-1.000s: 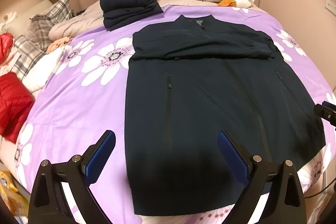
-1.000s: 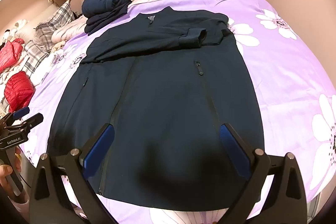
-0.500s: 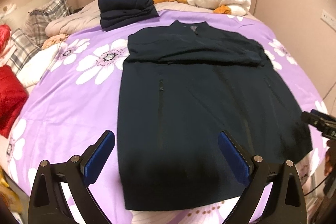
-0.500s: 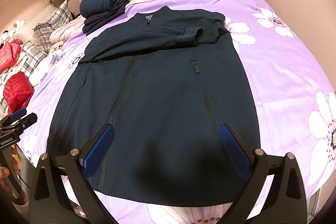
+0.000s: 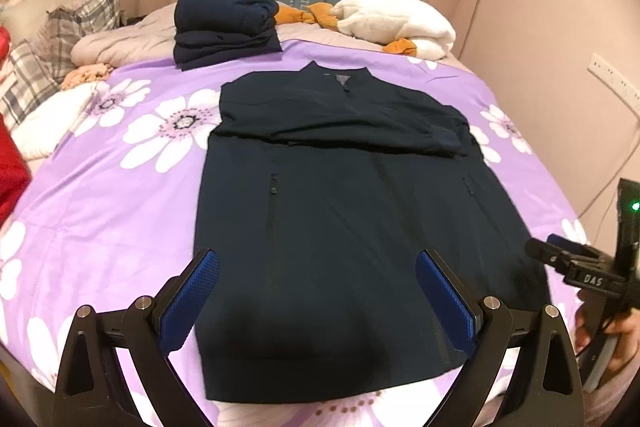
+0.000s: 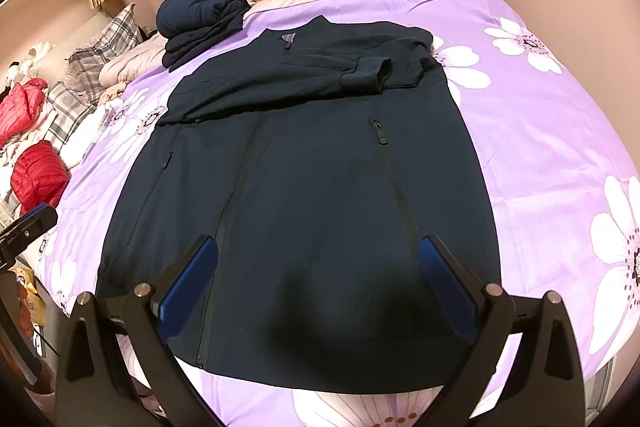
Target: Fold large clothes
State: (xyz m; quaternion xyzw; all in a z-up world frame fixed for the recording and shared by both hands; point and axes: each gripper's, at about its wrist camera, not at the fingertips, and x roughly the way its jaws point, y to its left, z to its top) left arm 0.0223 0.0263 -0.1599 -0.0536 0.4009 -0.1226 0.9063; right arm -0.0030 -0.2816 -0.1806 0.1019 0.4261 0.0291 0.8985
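Lying flat on the purple floral bedspread [image 5: 120, 211], 1 dark jacket [image 5: 340, 227] runs lengthwise, collar toward the far curtain, hem at the near bed edge, bare cover on both sides, while the left gripper [image 5: 318, 301] and right gripper [image 6: 320, 291] hover spread, empty, above its hem.

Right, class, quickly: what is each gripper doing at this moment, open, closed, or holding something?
Left gripper: open, holding nothing, above the hem of the dark jacket.
Right gripper: open, holding nothing, also above the jacket's hem.
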